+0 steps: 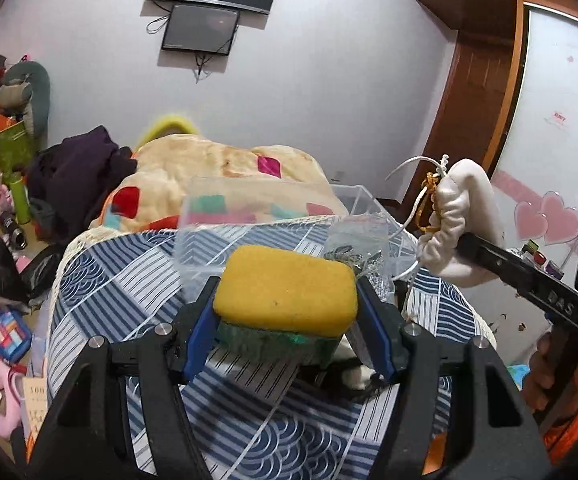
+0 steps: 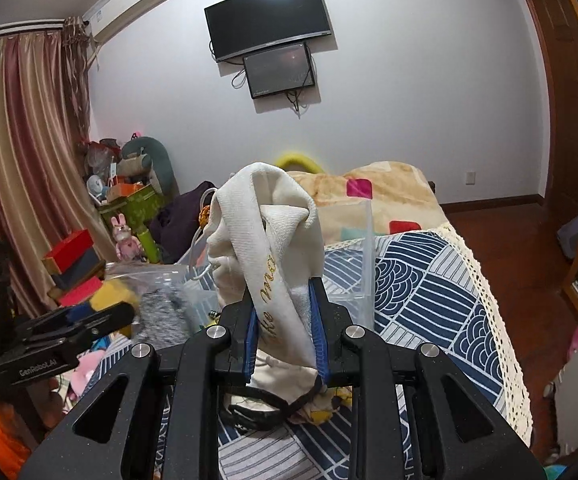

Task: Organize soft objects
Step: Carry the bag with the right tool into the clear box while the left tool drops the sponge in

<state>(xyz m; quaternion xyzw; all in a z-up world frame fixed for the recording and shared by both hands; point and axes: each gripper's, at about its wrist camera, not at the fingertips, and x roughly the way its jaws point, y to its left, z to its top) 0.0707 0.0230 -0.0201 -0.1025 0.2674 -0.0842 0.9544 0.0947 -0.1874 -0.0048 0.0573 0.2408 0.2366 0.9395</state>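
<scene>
My left gripper has its jaws clamped on a yellow sponge with a green underside, held above the blue patterned surface. My right gripper grips a cream drawstring pouch, lifted just before the clear plastic box.

Blue patterned tablecloth, clear plastic box, black strap
</scene>
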